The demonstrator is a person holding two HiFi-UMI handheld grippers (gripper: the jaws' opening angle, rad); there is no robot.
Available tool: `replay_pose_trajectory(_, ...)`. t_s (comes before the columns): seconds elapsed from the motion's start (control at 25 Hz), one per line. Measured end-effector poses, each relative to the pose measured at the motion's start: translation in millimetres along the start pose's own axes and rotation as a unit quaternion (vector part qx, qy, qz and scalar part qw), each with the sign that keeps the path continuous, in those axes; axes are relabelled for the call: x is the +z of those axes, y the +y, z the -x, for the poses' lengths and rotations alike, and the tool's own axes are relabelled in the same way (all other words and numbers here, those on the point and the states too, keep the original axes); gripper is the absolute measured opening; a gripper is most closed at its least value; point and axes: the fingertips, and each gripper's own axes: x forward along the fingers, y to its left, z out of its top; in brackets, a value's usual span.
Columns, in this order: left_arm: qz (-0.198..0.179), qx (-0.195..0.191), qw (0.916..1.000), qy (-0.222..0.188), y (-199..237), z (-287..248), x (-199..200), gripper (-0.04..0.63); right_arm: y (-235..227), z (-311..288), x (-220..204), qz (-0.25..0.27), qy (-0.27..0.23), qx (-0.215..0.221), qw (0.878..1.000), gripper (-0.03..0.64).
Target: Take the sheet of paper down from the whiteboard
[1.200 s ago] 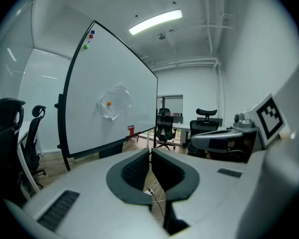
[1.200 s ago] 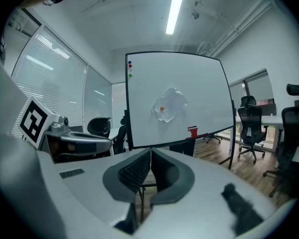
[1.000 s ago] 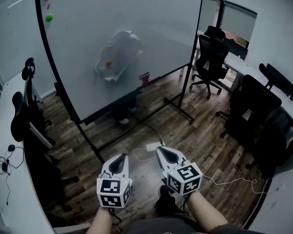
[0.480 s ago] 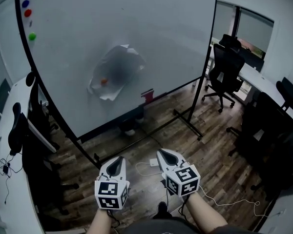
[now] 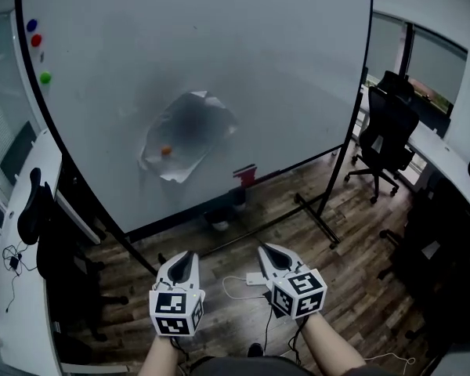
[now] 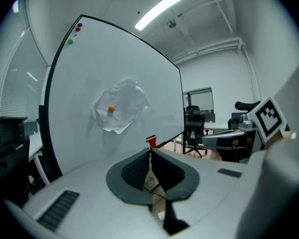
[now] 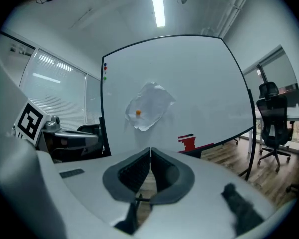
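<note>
A wheeled whiteboard (image 5: 282, 69) is standing on the wooden floor (image 5: 352, 288), filling most of the head view. A crumpled sheet of paper (image 5: 189, 131) is hanging near its middle, with an orange magnet (image 5: 165, 150) sitting on its lower left part. Blue (image 5: 32, 24), red (image 5: 36, 40) and green (image 5: 45, 77) magnets are sitting in the board's top left corner, and a small red object (image 5: 245, 175) is resting at its lower edge. The left gripper (image 5: 185, 253) and right gripper (image 5: 266, 247) are pointing towards the board side by side, well short of it, each with its fingers meeting at the tips. Black office chairs (image 5: 388, 131) are standing at the right.
</note>
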Motion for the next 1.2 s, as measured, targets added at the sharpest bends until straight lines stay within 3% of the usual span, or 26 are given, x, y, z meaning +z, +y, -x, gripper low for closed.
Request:
replay_pose_trajectory(0.28, 0.002, 0.031, 0.9994, -0.015, 23, -31, 27, 0.026, -17, -32, 8, -0.01, -0.002, 0.015, 1.0, 0.023)
replay_pose_trajectory(0.68, -0.002, 0.023, 0.9992, -0.033, 66, -108, 59, 0.026, -57, -91, 35, 0.001, 0.0, -0.021, 1.0, 0.023)
replay_pose_trajectory(0.92, 0.006, 0.023, 0.9985, -0.05, 104, -144, 80, 0.026, -70, -144, 70, 0.004, -0.025, -0.035, 0.999, 0.023)
replay_pose_trajectory(1.2, 0.003, 0.071, 0.9954, -0.064, 139, -161, 100, 0.026, -82, -175, 91, -0.002, -0.039, -0.033, 0.999, 0.024)
